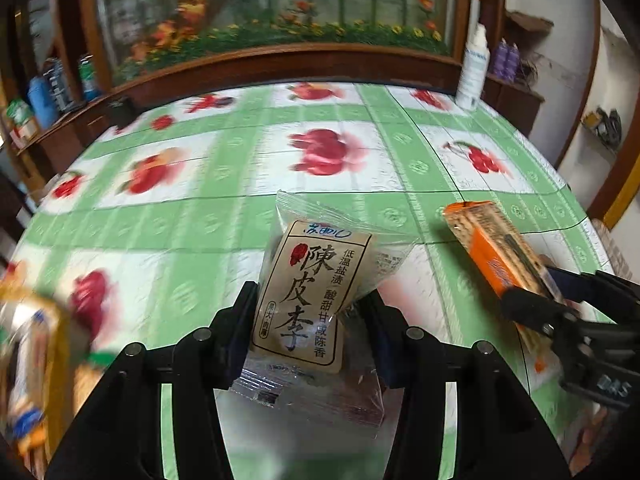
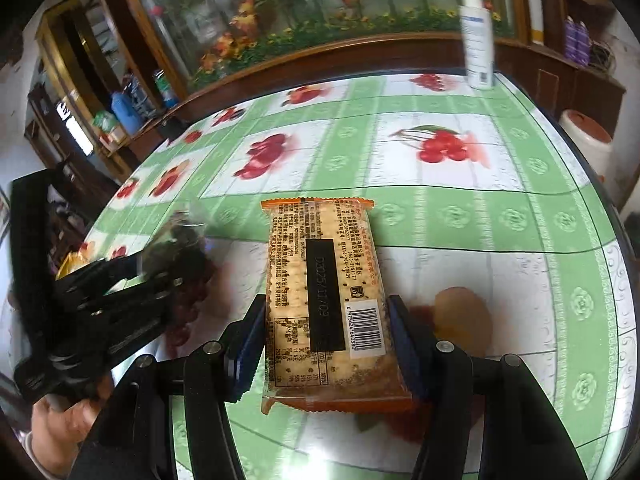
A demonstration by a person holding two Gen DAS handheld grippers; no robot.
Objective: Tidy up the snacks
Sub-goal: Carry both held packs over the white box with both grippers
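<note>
In the left wrist view, the left gripper is clenched on a preserved-plum packet, its tan label with large Chinese characters facing the camera and the clear crimped top standing up between the two black fingers; the packet hangs above the fruit-print tablecloth, not resting on it. At the right edge the right gripper comes in at a slant, holding an orange cracker pack clear of the cloth. A blurred yellow heap of other snacks sits at the lower left – most likely the pile, though it is too smeared to tell what it holds. A white bottle stands at the far edge of the table. In the right wrist view, the right gripper grips the cracker pack across its width near the lower end, barcode and date strip upward, so the long free end reaches forward over the cloth. The left gripper shows at left, blurred, with the dark plum packet in its jaws. Both items appear to be in carry. To do this well, each should be kept level and lowered until it touches the surface before the fingers open – the crackers held so near one end may tip, and a hard squeeze could crack them.
</note>
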